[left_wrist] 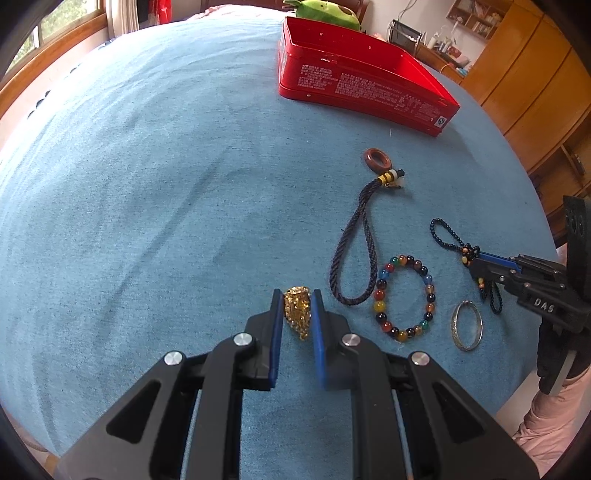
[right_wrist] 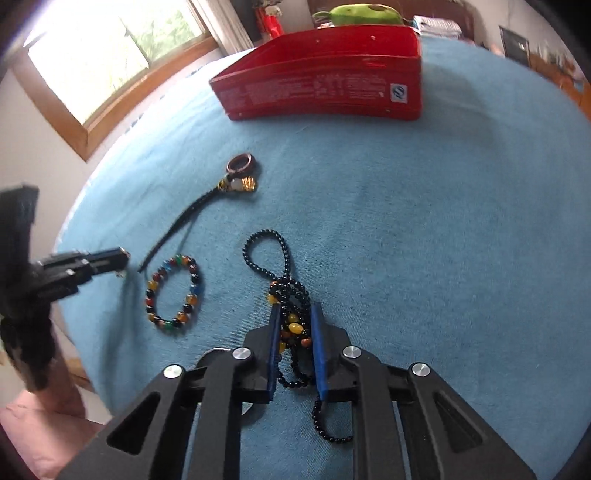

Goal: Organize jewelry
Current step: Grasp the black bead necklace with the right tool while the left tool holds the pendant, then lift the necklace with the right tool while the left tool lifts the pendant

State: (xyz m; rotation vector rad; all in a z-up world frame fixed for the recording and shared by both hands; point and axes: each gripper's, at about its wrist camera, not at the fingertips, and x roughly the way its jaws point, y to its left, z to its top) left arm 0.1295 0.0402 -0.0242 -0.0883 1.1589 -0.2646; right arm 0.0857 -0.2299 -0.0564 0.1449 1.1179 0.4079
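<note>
My left gripper (left_wrist: 297, 301) is shut on a gold chain piece (left_wrist: 297, 314) low over the blue cloth. My right gripper (right_wrist: 295, 314) is shut on a black bead string with amber beads (right_wrist: 291, 295); it also shows at the right of the left wrist view (left_wrist: 476, 266). On the cloth lie a multicoloured bead bracelet (left_wrist: 406, 297), also in the right wrist view (right_wrist: 175, 290), a silver bangle (left_wrist: 467, 325), and a dark braided cord with a brown ring (left_wrist: 375, 158), also in the right wrist view (right_wrist: 242, 166). An open red tin box (left_wrist: 362, 85) stands at the far side.
The blue cloth covers a round table (left_wrist: 147, 184). A green plush toy (left_wrist: 328, 13) sits behind the red box. A wooden cabinet (left_wrist: 535, 92) stands right of the table, and a window (right_wrist: 110, 55) is at the far left.
</note>
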